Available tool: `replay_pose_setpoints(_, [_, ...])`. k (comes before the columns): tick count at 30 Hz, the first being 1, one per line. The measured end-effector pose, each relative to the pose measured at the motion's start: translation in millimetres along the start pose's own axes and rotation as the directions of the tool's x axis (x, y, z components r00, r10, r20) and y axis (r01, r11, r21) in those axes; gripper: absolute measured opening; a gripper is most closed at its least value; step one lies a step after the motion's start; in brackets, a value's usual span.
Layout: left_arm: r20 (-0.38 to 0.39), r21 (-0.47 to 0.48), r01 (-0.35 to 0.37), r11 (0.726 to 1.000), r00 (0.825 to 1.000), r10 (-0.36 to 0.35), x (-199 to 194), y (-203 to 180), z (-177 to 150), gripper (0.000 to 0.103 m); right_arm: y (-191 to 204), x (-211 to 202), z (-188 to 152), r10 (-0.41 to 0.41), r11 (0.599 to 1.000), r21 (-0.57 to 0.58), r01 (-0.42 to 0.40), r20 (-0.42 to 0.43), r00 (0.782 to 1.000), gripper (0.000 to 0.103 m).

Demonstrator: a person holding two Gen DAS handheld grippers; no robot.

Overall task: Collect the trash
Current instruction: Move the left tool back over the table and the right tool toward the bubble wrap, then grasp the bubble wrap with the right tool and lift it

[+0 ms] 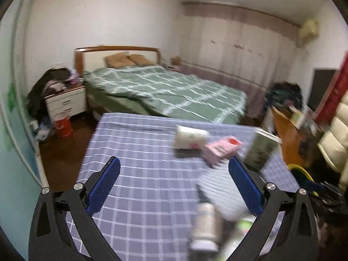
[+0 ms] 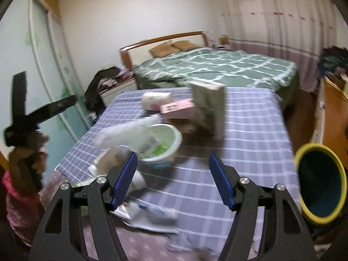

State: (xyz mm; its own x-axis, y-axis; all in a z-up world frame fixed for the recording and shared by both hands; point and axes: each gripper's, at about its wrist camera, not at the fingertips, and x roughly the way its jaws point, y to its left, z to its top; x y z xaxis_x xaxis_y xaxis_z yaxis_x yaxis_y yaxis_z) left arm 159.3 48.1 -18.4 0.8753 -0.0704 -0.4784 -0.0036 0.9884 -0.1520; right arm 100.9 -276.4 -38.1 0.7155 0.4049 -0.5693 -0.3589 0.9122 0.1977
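Observation:
Trash lies on a table under a blue checked cloth (image 2: 250, 130): a white and green tub (image 2: 161, 145), a clear plastic bottle (image 2: 128, 134) tilted over it, a flattened wrapper (image 2: 148, 213) and a white cup (image 2: 139, 181). My right gripper (image 2: 174, 180) hovers open above the cloth just before the tub, nothing between its pads. My left gripper (image 1: 174, 184) stands wide open and empty over the table's left part. A blurred bottle (image 1: 204, 226) and crumpled plastic (image 1: 224, 193) lie low between its arms. The left gripper (image 2: 43, 93) also shows at the far left, held by a hand.
A yellow-rimmed dark bin (image 2: 319, 182) sits off the table's right edge. A tissue pack (image 2: 156, 100), a pink box (image 2: 177, 108) and an upright green box (image 2: 208, 106) stand at the table's far side. Beyond are a green bed (image 1: 165, 89) and a nightstand (image 1: 65, 102).

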Motion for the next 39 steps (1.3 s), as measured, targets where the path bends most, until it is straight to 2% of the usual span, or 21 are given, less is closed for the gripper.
replay_pose_setpoints(3, [0.026,-0.056,-0.101,0.993,0.994,0.103,25,23,-9,0.098,27,18,11,0.054,0.997,-0.062,-0.055,-0.019,0.998,0.065])
replay_pose_setpoints(6, [0.032,-0.099,-0.224,0.970,0.973,0.228,42,47,-23,0.098,54,33,22,0.101,0.988,-0.112,-0.103,-0.023,0.995,0.063])
replay_pose_setpoints(9, [0.016,-0.114,-0.289,0.951,0.956,0.292,48,60,-29,0.098,71,43,25,0.116,0.982,-0.144,-0.121,-0.039,0.992,0.060])
replay_pose_setpoints(11, [0.037,-0.148,-0.348,0.926,0.933,0.357,44,73,-28,0.098,75,53,29,0.129,0.985,-0.109,-0.135,-0.065,0.990,0.055])
replay_pose_setpoints(13, [0.058,-0.186,-0.400,0.898,0.908,0.416,38,84,-28,0.098,77,60,29,0.144,0.987,-0.055,-0.149,-0.086,0.986,0.055])
replay_pose_setpoints(14, [0.065,-0.199,-0.407,0.891,0.902,0.426,35,87,-30,0.098,78,63,28,0.140,0.989,-0.035,-0.144,-0.091,0.986,0.055])
replay_pose_setpoints(17, [0.082,-0.221,-0.407,0.886,0.898,0.433,32,94,-32,0.098,80,75,24,0.139,0.990,0.014,-0.138,-0.117,0.983,0.055])
replay_pose_setpoints(24, [0.150,-0.141,-0.422,0.896,0.885,0.441,21,71,-33,0.098,79,98,26,0.111,0.990,0.098,-0.099,-0.126,0.986,0.054])
replay_pose_setpoints(27, [0.153,-0.129,-0.411,0.903,0.891,0.428,12,62,-31,0.098,79,103,28,0.090,0.991,0.105,-0.078,-0.119,0.989,0.041])
replay_pose_setpoints(28, [0.149,-0.126,-0.405,0.905,0.895,0.421,12,61,-31,0.098,79,105,28,0.101,0.990,0.112,-0.086,-0.128,0.987,0.024])
replay_pose_setpoints(29, [0.145,-0.125,-0.402,0.907,0.897,0.417,11,59,-31,0.098,79,106,27,0.109,0.989,0.118,-0.093,-0.134,0.985,0.015])
replay_pose_setpoints(33, [0.154,-0.127,-0.397,0.909,0.898,0.413,8,58,-31,0.098,80,95,27,0.130,0.987,0.111,-0.119,-0.098,0.987,0.014])
replay_pose_setpoints(39, [0.150,-0.125,-0.388,0.913,0.902,0.404,9,57,-33,0.098,75,61,33,0.152,0.985,0.083,-0.153,0.007,0.988,0.014])
